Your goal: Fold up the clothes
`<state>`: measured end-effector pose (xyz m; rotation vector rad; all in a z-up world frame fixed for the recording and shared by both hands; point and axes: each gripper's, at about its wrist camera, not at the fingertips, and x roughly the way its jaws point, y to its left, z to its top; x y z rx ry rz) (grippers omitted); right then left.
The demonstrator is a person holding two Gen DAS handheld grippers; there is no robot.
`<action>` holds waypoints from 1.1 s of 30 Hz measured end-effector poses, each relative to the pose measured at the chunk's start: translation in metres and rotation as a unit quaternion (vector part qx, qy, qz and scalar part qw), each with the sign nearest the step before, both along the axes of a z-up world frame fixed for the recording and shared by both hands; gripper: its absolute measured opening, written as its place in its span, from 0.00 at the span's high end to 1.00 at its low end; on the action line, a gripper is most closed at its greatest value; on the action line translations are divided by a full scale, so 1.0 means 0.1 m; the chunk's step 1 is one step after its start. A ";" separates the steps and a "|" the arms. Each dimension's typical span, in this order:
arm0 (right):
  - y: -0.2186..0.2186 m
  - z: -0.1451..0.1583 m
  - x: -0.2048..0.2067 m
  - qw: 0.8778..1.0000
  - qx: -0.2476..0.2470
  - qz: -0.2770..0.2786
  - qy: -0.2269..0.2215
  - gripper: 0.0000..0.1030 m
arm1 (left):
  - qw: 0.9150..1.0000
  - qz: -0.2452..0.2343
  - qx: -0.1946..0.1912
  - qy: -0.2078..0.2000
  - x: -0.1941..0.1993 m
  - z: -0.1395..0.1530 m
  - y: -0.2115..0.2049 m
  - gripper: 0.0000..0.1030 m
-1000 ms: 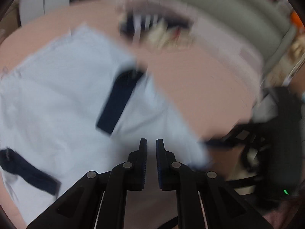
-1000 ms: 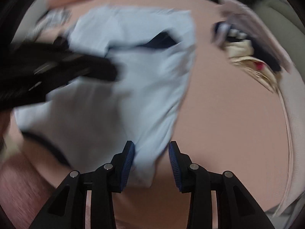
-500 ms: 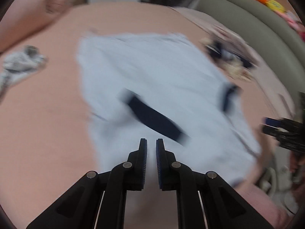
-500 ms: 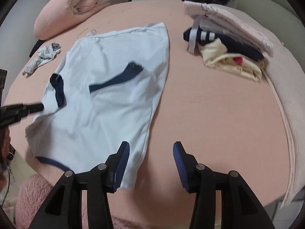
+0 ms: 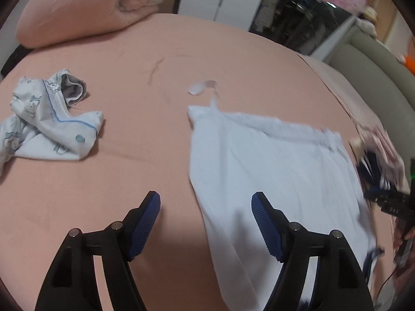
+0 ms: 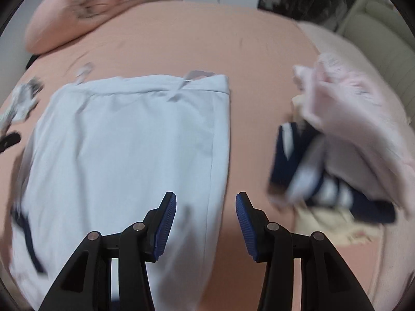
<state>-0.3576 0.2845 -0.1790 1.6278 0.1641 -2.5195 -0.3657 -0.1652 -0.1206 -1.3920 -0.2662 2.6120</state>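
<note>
Hovering over the shorts (image 6: 124, 142), the left gripper (image 5: 206, 223) is opening, the right gripper (image 6: 206, 223) gapes empty; pinch matching edges squarely.

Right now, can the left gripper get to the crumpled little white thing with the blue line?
Probably yes. The left gripper is empty, its jaws opening, and only bare pink bedsheet lies between it and the crumpled white garment. Nothing blocks the way.
</note>
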 end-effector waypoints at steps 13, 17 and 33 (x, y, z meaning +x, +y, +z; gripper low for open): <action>-0.08 -0.42 -1.27 0.993 0.036 -0.113 -0.011 0.31 | 0.998 -0.043 -0.048 -0.003 -0.91 -0.38 0.44 0.31; -0.03 -0.43 -1.35 0.990 0.030 -0.134 -0.016 0.24 | 0.997 -0.059 -0.053 -0.001 -0.96 -0.38 0.53 0.31; -0.37 -0.29 -1.39 0.999 -0.033 -0.022 0.000 0.93 | 0.991 -0.104 -0.079 0.036 -0.90 -0.10 0.73 0.89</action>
